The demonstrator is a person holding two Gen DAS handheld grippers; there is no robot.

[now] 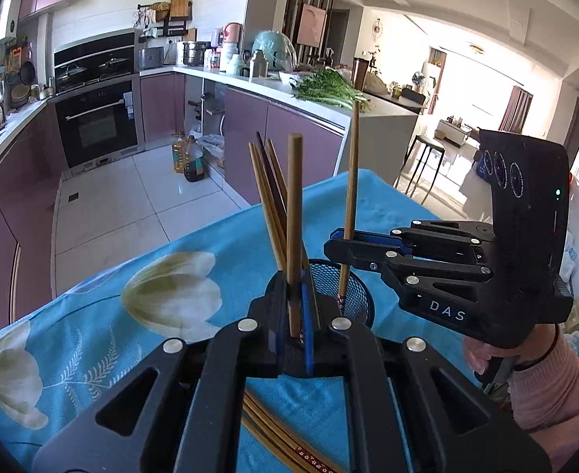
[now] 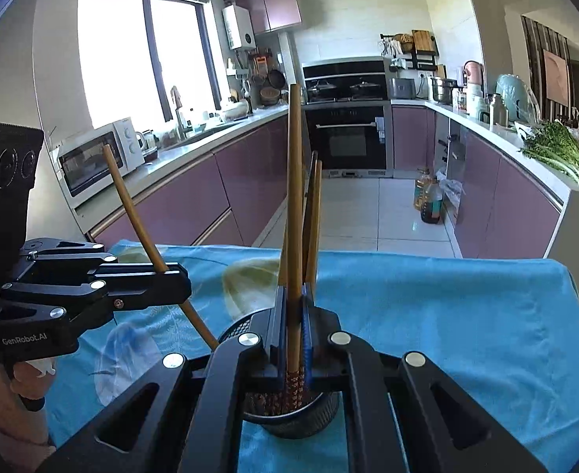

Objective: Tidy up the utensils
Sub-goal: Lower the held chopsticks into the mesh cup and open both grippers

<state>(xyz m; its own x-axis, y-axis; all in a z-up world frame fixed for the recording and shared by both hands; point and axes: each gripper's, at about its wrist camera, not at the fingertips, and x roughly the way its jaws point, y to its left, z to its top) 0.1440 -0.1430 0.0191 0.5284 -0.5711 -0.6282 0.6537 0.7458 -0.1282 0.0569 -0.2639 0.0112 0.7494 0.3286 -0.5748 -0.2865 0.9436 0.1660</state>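
- My left gripper (image 1: pixel 295 315) is clamped on one wooden chopstick (image 1: pixel 294 213), which stands nearly upright with its patterned lower end just above the black mesh holder (image 1: pixel 352 299).
- My right gripper (image 2: pixel 295 339) is clamped on a second chopstick (image 2: pixel 294 197), also upright, its flower-patterned tip hanging over the holder's mouth (image 2: pixel 305 418).
- Seen from my right side, the left gripper (image 2: pixel 183 282) sits left of the holder and its chopstick (image 2: pixel 132 205) leans away from the holder, with the lower end angling down to the rim.
- Seen from my left side, the right gripper (image 1: pixel 334 244) reaches in from the right of the holder, its chopstick (image 1: pixel 351 181) pointing down into the basket.
- Several more chopsticks (image 1: pixel 268 193) already stand in the holder, fanned against its far wall.
- A few loose chopsticks (image 1: pixel 285 437) lie flat on the cloth, on the near side of the holder.
- The holder stands on a blue tablecloth printed with white flowers (image 1: pixel 132 260).
- Beyond the holder are mauve kitchen cabinets (image 2: pixel 195 193) and a built-in oven (image 2: pixel 348 138).
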